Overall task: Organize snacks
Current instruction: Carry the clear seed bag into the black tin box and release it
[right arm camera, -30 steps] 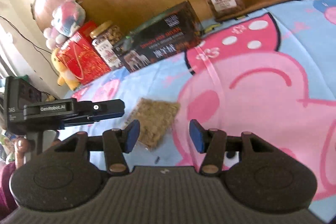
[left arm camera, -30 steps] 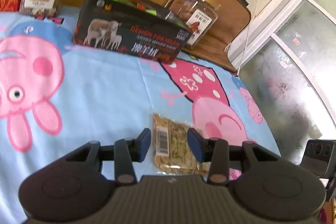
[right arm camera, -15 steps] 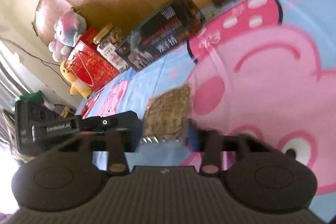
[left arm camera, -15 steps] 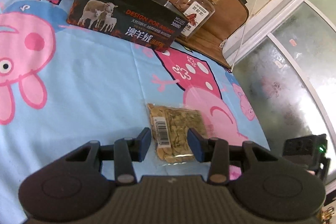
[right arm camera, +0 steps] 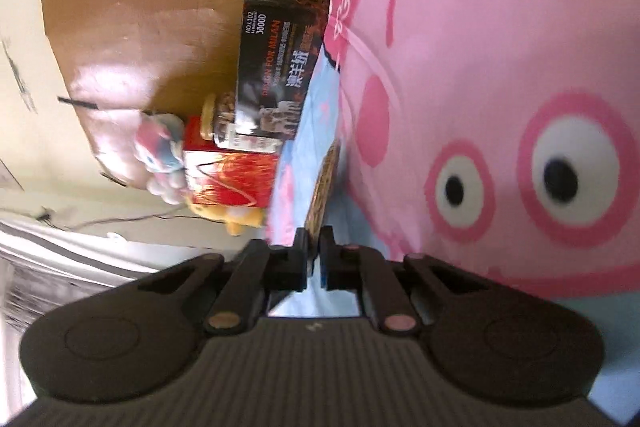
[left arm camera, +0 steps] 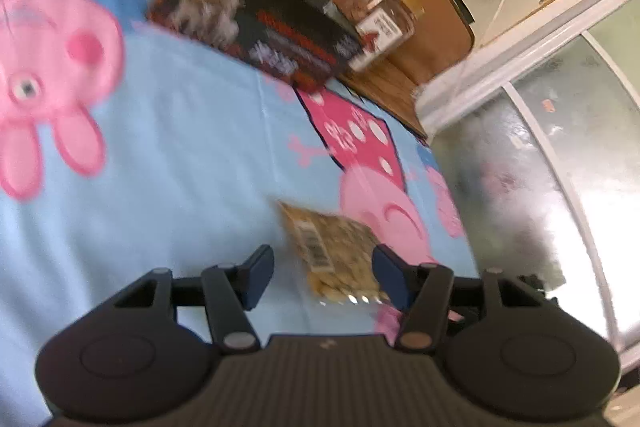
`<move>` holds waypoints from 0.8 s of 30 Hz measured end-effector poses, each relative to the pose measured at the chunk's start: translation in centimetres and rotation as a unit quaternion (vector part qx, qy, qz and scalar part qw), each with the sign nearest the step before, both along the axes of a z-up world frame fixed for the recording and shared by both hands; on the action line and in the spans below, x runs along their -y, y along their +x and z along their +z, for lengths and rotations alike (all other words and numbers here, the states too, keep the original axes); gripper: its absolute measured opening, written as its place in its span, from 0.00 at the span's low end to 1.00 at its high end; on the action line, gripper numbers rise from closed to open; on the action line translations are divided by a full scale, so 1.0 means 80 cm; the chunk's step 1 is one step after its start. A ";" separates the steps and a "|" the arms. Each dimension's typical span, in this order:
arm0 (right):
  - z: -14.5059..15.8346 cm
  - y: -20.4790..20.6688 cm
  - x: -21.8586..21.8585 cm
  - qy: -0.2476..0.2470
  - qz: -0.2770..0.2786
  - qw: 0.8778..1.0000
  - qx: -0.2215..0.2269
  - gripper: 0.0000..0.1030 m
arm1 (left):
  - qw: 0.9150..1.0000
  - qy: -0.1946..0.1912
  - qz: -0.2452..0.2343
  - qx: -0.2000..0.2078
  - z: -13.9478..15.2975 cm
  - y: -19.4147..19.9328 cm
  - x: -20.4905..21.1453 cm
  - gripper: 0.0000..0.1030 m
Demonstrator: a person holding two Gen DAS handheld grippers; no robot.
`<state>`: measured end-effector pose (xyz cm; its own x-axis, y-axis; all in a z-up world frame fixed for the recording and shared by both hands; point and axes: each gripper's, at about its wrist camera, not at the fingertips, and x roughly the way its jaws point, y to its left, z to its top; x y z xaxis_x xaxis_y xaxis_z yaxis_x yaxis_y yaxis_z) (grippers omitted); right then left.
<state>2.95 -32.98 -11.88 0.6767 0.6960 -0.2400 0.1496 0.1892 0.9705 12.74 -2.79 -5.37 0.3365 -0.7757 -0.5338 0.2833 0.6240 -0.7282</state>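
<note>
Snack packet (left arm camera: 336, 251), clear and filled with pale seeds, lies flat on the bed sheet (left arm camera: 180, 155) at lower centre of the left view. The right gripper (right arm camera: 314, 253) has just closed its jaws, which pinch the packet's near edge (right arm camera: 324, 183), seen edge-on at centre of the right view, probably to lift it. The left gripper (left arm camera: 322, 273) has just opened; its jaws stand apart with the packet between, untouched. Dark box (left arm camera: 256, 31) and jar (left arm camera: 380, 23) wait upper centre, a likely storage spot.
</note>
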 end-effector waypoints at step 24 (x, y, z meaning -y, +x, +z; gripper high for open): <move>0.168 0.214 -0.044 -0.279 0.033 0.942 0.183 0.17 | 0.980 0.102 0.093 0.146 0.120 0.175 0.010 0.44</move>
<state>20.10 -29.43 1.59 0.7448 0.5741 -0.3401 -0.2051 0.6820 0.7020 26.77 -3.60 4.23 0.6236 -0.5739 -0.5308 0.3292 0.8086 -0.4876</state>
